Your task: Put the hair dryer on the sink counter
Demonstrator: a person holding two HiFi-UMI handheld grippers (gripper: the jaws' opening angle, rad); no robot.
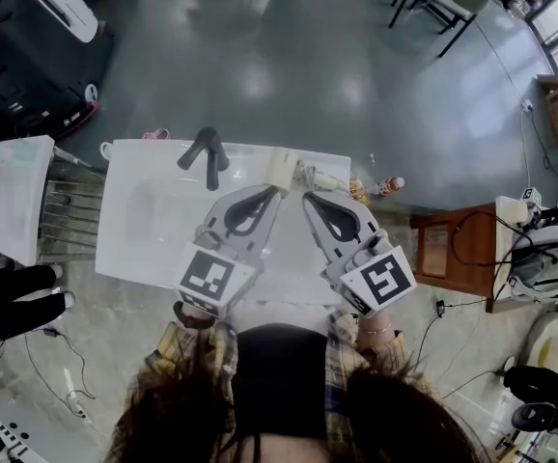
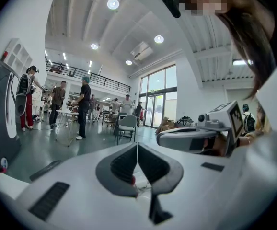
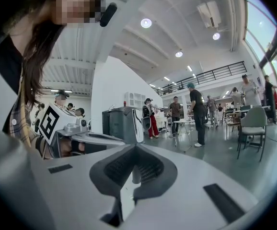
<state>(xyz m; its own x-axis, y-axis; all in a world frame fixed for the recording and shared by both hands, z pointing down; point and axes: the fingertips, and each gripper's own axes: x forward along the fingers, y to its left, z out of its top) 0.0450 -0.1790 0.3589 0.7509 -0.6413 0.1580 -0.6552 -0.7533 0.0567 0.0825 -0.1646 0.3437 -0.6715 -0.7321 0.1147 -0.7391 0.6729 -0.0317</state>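
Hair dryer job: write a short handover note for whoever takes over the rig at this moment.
Left gripper: shut, empty, held above the counter.
Right gripper: shut, empty, beside the left one.
Hair dryer: lies on the white sink counter at its far edge, clear of both grippers.
Done: the hair dryer looks placed.
Left: probably nothing; perhaps check that it sits steady so near the edge.

Hair dryer [image 1: 205,152] on sink counter [image 1: 129,258].
It lies at the far edge, left of the cup [image 1: 280,170]; a low table [image 1: 443,258] stands off to the counter's right.
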